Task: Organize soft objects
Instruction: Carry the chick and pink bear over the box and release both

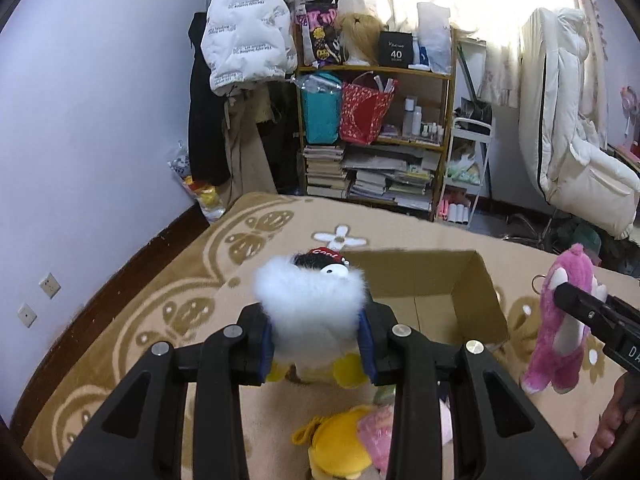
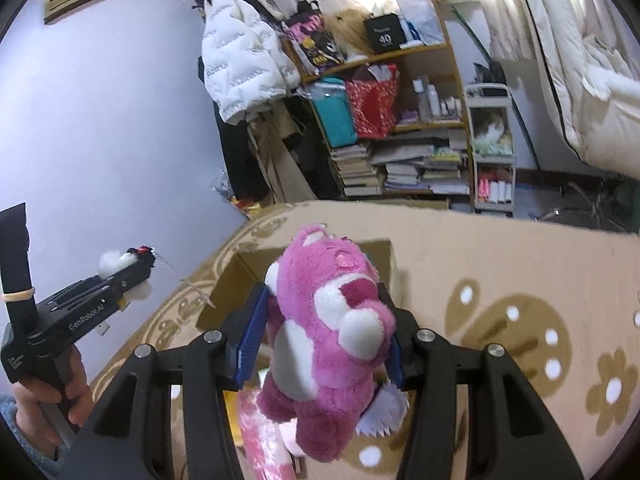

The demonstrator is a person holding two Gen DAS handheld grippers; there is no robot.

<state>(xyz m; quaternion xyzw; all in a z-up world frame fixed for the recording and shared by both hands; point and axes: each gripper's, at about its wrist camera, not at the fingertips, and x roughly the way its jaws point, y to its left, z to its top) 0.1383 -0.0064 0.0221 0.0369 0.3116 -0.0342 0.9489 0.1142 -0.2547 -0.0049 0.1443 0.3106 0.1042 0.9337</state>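
Note:
My left gripper [image 1: 318, 344] is shut on a fluffy white penguin plush [image 1: 312, 300] with a black head, red cap and yellow feet, held in the air above the beige blanket. The penguin plush [image 2: 120, 264] and left gripper [image 2: 136, 276] also show at the left of the right wrist view. My right gripper [image 2: 320, 340] is shut on a pink bear plush [image 2: 332, 320] with white patches, hanging in front of an open cardboard box [image 2: 236, 280]. In the left wrist view the pink bear [image 1: 560, 320] hangs right of the cardboard box [image 1: 472, 300].
A yellow plush [image 1: 340, 448] and a pink packet [image 1: 376, 436] lie on the blanket [image 1: 160, 300] below my left gripper. Behind the bed stand a cluttered shelf [image 1: 376, 120], a hanging white jacket [image 1: 244, 28] and a white chair [image 1: 572, 128]. A hand [image 2: 60, 384] holds the left gripper's handle.

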